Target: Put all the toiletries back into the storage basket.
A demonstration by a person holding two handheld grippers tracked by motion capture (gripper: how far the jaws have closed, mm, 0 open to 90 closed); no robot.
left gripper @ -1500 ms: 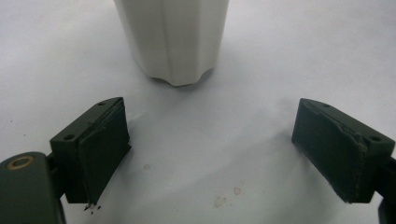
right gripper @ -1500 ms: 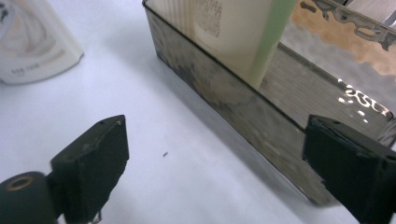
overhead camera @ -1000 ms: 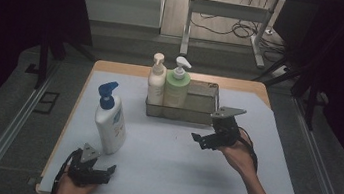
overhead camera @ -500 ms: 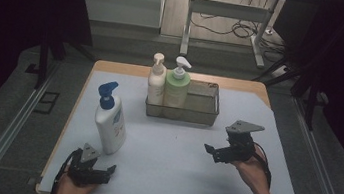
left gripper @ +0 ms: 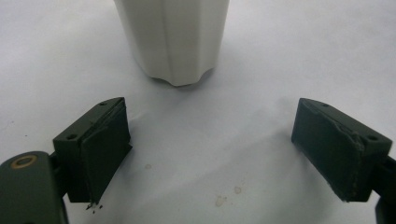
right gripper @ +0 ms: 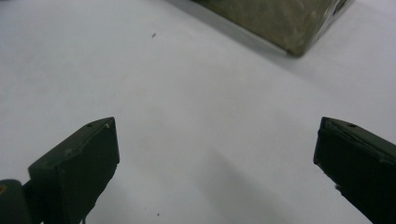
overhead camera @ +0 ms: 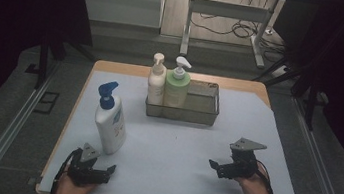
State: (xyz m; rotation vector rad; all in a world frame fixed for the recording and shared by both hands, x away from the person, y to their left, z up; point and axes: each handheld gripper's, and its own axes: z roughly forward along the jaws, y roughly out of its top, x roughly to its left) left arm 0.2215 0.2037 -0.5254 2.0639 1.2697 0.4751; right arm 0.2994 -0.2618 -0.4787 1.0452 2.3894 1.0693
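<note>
White bottle (overhead camera: 110, 121) with its blue pump stands near-left on the bench (overhead camera: 179, 143), just beyond the left gripper (overhead camera: 109, 170); jaws wide, empty. Right gripper (overhead camera: 215, 165), also spread empty, has drawn nearer from the wire basket (overhead camera: 198, 114). Dark room surrounds the pale bench.

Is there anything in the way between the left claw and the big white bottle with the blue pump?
Nothing visible. The left claw is open and faces the white bottle, with bare white table between them.

three pump bottles (overhead camera: 111, 119), one basket (overhead camera: 203, 112)
</note>
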